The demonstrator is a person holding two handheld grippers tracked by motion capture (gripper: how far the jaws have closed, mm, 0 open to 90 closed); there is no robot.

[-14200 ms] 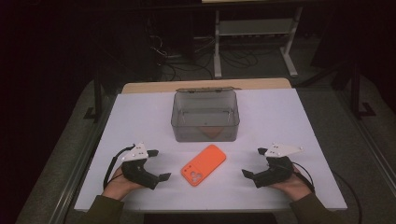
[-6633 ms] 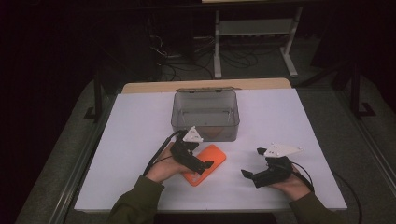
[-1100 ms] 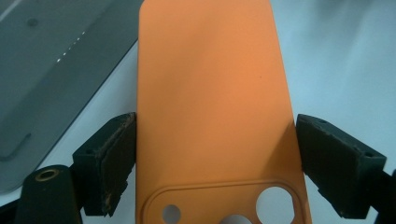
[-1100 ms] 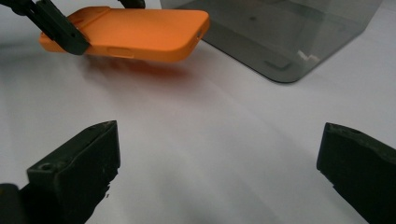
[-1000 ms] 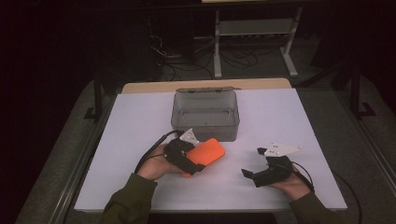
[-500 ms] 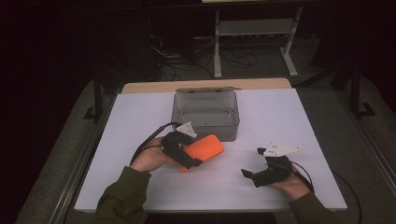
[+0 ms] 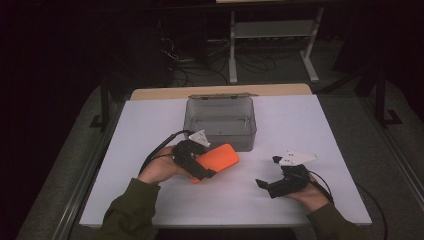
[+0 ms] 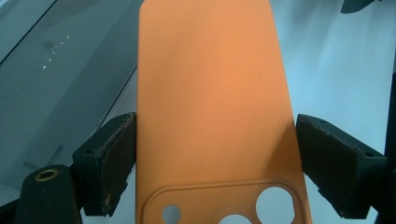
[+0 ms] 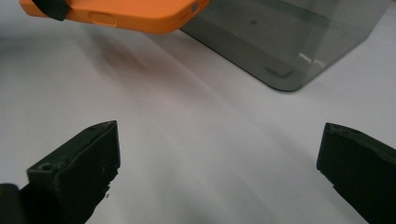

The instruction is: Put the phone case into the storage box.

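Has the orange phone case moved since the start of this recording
Yes. The orange phone case lay flat on the table below the clear box; now the left gripper holds it lifted, closer to the box's front wall.

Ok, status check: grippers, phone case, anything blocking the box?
Left gripper shut on orange phone case, lifted off table. Right gripper open, empty. Grey box open-topped, path clear.

High cam overhead; gripper cams close, sharing orange case (image 8: 210, 93).

The orange phone case (image 8: 215, 107) runs off frame (camera cutouts clipped below).
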